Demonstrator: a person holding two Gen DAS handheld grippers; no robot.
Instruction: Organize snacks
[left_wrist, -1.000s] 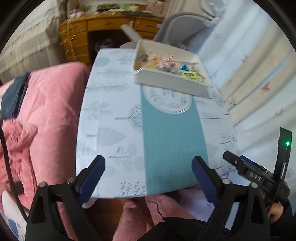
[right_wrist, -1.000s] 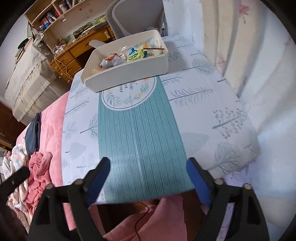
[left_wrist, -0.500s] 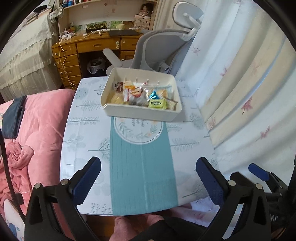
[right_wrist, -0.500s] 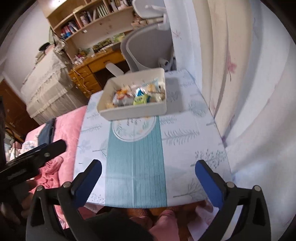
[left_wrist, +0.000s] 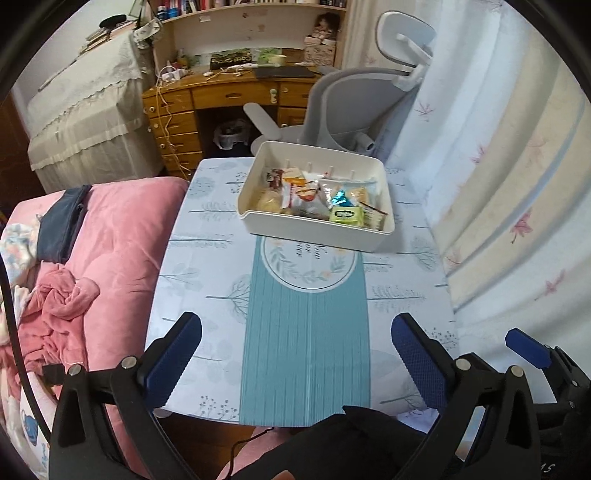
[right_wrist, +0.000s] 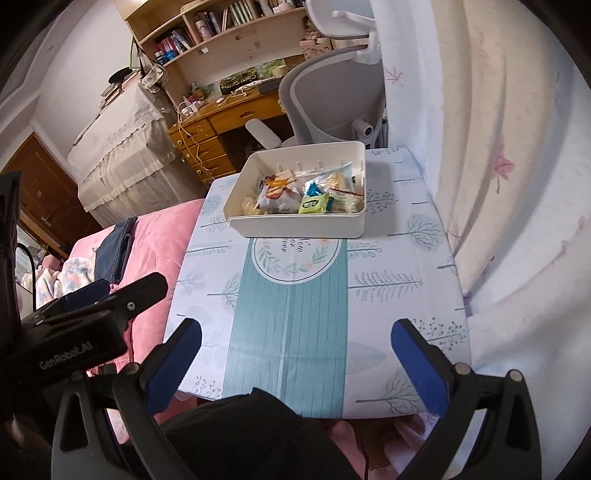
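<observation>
A white bin (left_wrist: 384, 173) (right_wrist: 295, 225) stands at the far end of the small table (left_wrist: 207, 273) (right_wrist: 417, 266) and holds several wrapped snacks (left_wrist: 317, 199) (right_wrist: 295, 195), among them a green packet (left_wrist: 345, 216) (right_wrist: 314, 203). My left gripper (left_wrist: 295, 354) is open and empty above the table's near edge. My right gripper (right_wrist: 295, 354) is also open and empty above the near edge. Each gripper shows at the edge of the other's view. Both are well short of the bin.
A pink quilt (left_wrist: 110, 236) lies left of the table. A grey office chair (left_wrist: 354, 99) and a wooden desk (left_wrist: 221, 96) stand behind it. Curtains (left_wrist: 498, 184) hang along the right. A teal runner (left_wrist: 306, 332) covers the table's middle.
Both grippers have pulled back and risen from the table. The views have tilted up, so the bin looks smaller and the desk, chair and shelves show. Both stay open.
</observation>
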